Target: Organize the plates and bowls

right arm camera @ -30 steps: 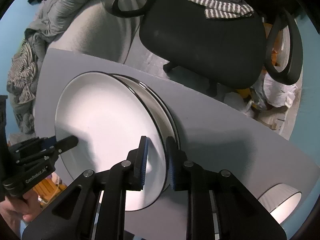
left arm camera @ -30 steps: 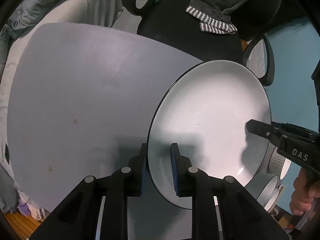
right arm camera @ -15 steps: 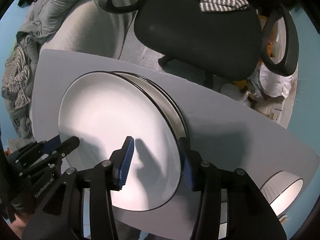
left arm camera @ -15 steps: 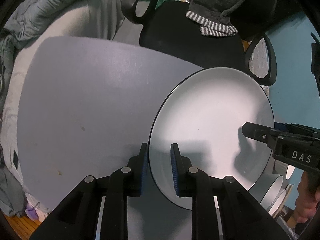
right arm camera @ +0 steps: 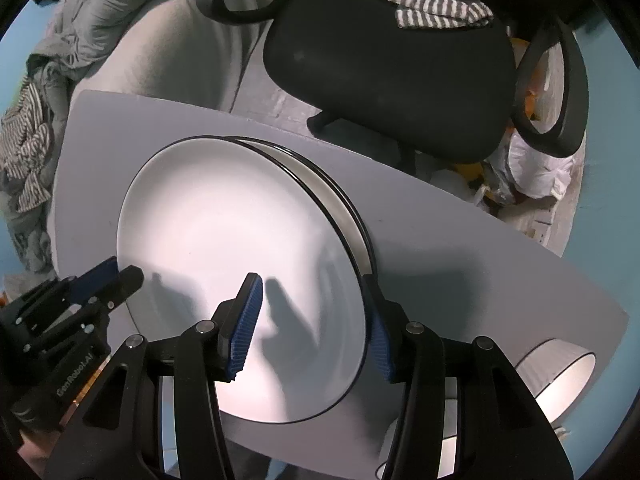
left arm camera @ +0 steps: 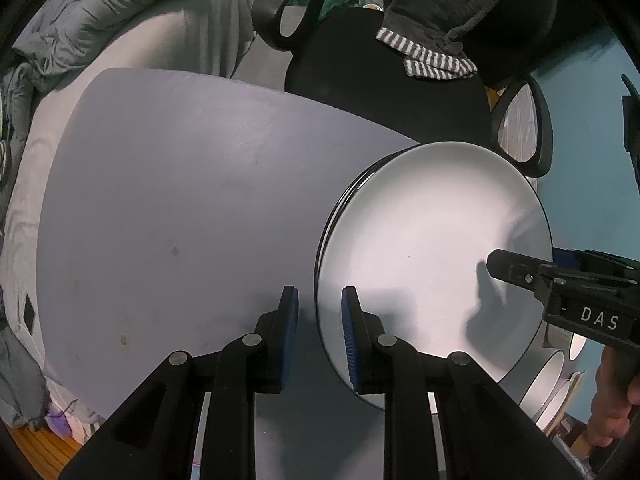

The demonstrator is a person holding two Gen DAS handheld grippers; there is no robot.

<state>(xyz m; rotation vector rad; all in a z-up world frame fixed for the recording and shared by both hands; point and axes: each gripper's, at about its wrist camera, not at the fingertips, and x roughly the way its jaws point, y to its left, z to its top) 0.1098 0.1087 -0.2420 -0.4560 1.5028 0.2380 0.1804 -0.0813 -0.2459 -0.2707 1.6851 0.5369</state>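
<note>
Under the opening right claw (right arm camera: 314, 326) a second plate (right arm camera: 320, 176) peeks out; left claw (left arm camera: 320, 336) grips top plate (left arm camera: 432, 248).

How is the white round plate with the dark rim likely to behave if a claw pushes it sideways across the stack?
The white round plate with the dark rim looks glazed and glossy, so it would probably slide easily over the plate beneath. It appears rigid, likely ceramic, so heavy for its size and breakable. It already sits off-centre on the stack, so a strong push might tip it off.
</note>
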